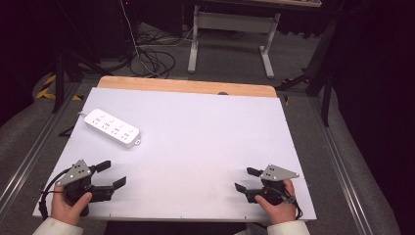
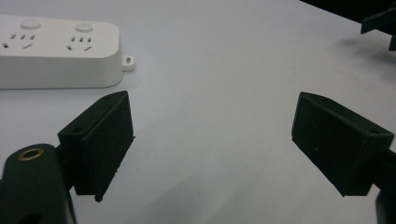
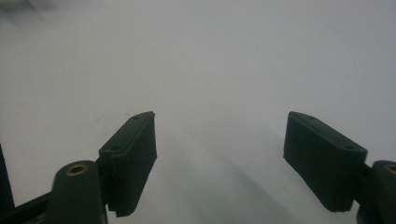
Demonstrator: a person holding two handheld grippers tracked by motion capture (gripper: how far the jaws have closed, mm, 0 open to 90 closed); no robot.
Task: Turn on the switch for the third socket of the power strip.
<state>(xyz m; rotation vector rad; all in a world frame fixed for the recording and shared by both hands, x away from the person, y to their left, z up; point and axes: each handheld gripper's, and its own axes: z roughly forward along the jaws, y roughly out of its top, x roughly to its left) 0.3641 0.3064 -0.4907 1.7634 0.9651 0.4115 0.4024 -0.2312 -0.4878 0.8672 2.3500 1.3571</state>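
Note:
A white power strip (image 1: 112, 128) lies on the white table (image 1: 195, 137) at the left, angled toward the back left. In the left gripper view its near end (image 2: 56, 53) with its sockets sits up and to the left of my jaws. My left gripper (image 1: 111, 174) rests at the table's front left, open and holding nothing (image 2: 212, 140). My right gripper (image 1: 247, 179) rests at the front right, also open and bare (image 3: 219, 158), pointing left across the white surface. The right gripper's jaw tips (image 2: 380, 28) appear far off in the left gripper view.
The table has a wooden strip (image 1: 186, 86) along its far edge. Beyond it on the grey floor stand a desk's white legs (image 1: 230, 36) and loose cables (image 1: 147, 56). Metal rails (image 1: 29, 152) run along both sides of the table.

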